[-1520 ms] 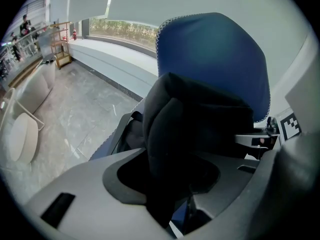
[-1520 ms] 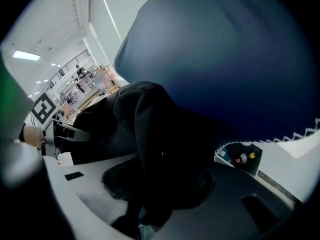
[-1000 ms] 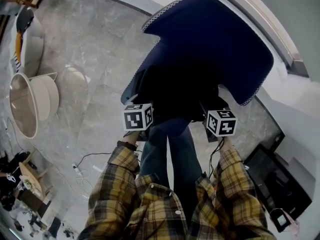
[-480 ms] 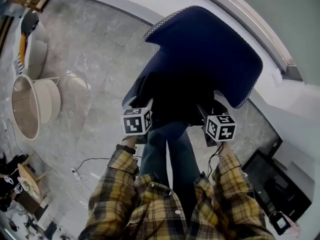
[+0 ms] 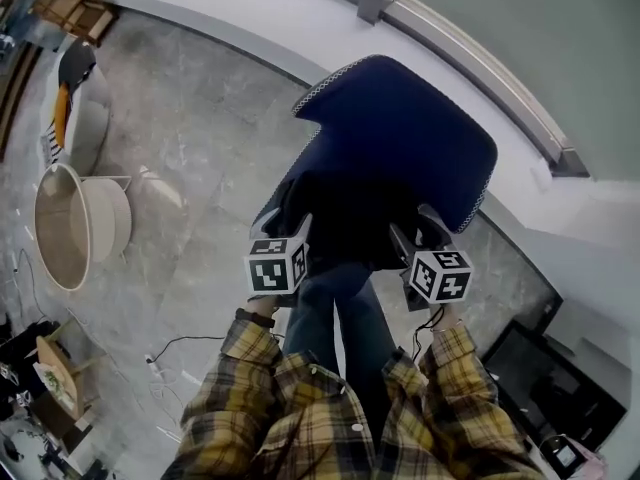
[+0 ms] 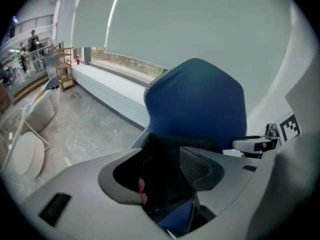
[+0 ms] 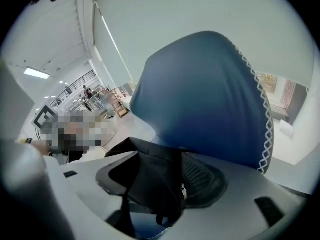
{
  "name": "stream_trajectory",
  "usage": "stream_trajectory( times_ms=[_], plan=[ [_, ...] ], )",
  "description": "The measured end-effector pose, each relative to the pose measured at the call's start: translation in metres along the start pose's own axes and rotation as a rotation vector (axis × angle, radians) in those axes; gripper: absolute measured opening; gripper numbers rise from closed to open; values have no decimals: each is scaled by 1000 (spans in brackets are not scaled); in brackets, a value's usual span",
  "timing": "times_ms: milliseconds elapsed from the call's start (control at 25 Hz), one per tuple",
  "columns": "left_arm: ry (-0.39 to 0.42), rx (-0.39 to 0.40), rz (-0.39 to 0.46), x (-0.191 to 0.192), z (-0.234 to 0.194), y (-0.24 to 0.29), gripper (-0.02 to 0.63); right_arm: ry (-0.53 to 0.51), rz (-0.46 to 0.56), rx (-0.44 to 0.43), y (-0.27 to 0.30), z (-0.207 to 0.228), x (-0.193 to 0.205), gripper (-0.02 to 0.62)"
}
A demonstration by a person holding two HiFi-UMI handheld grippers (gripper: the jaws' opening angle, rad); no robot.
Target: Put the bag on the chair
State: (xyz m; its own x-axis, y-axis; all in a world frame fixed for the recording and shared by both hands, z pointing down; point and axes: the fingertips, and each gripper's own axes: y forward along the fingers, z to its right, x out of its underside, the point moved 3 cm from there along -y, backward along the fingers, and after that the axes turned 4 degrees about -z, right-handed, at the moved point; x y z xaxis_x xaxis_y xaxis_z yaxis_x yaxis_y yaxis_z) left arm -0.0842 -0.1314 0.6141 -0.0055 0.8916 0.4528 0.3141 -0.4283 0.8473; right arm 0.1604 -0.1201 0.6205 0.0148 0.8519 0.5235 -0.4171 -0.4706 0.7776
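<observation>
Square black-and-white markers cover the cube [image 5: 277, 265] on the left gripper [image 5: 296, 230] and its twin on the right gripper [image 5: 415, 230]. Black soft fabric bag [image 5: 345, 218], creased, with 1 thin strap [image 7: 162, 216] hanging, sits on the seat of a dark blue chair [image 5: 410, 128] edged in white zigzag stitching. Left gripper: jaws apart, nothing clamped, the bag dark beyond them. Right gripper: jaws have just been opening, spread wide, with bag fabric lying loose between them.
</observation>
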Motion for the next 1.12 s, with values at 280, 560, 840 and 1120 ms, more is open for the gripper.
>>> stream_trajectory(
  times_ms=[280, 560, 840, 1120],
  plan=[
    [14, 68, 93, -43, 28, -47, 196, -16, 107, -46, -48, -30, -52, 254],
    [40, 128, 210, -101, 58, -118, 106, -79, 246, -106, -112, -67, -125, 201],
    [171, 178, 360, -153, 103, -195, 57, -235, 392, -147, -181, -114, -178, 140],
    [303, 247, 496, -173, 156, -268, 36, -327, 540, -184, -251, -158, -208, 76]
  ],
)
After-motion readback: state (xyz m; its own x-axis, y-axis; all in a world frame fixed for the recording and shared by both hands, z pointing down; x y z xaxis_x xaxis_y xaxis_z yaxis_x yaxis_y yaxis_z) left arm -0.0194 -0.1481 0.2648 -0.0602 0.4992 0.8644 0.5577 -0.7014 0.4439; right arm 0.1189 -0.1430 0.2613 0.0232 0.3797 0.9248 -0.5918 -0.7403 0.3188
